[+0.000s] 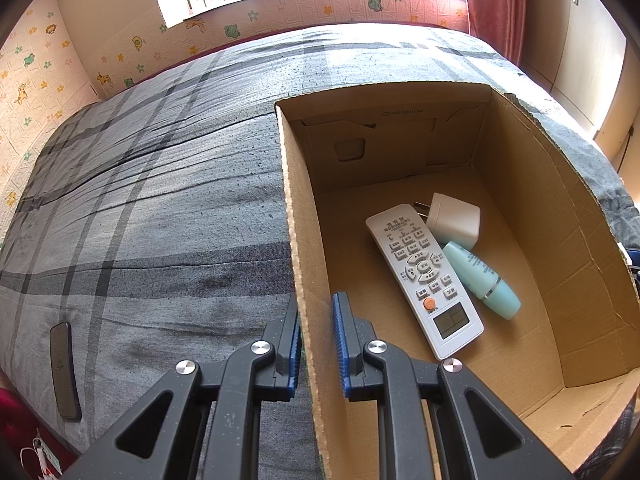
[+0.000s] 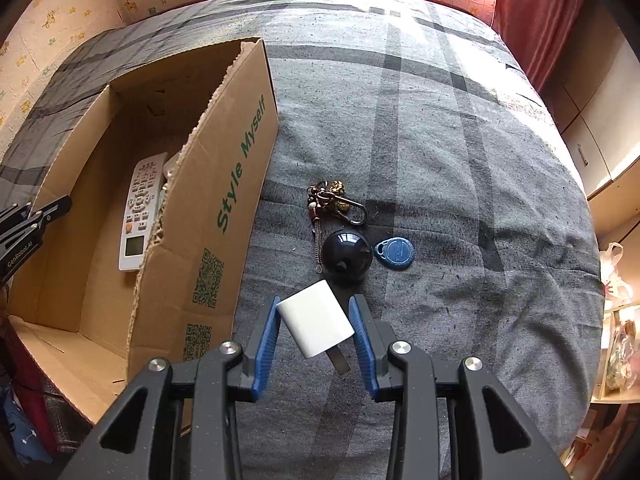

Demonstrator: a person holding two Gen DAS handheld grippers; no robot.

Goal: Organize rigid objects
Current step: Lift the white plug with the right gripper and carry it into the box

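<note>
An open cardboard box [image 1: 520, 184] lies on a grey plaid bed [image 1: 160, 200]. Inside it lie a white remote [image 1: 424, 276], a white plug adapter [image 1: 454, 220] and a teal tube [image 1: 482, 278]. My left gripper [image 1: 316, 344] straddles the box's left wall, its jaws closed on the cardboard. In the right wrist view my right gripper [image 2: 316, 332] is shut on a white charger plug [image 2: 316, 324], just right of the box [image 2: 224, 184]. Beyond it on the bed lie a black round object [image 2: 346, 256], a blue key fob [image 2: 395, 253] and a keychain [image 2: 334, 200].
A dark phone [image 1: 64, 372] lies on the bed's left edge. Walls with cartoon stickers, a window and a red curtain [image 1: 496, 4] are behind the bed. Wardrobe doors stand at right. A shelf with bags [image 2: 616, 320] is beside the bed.
</note>
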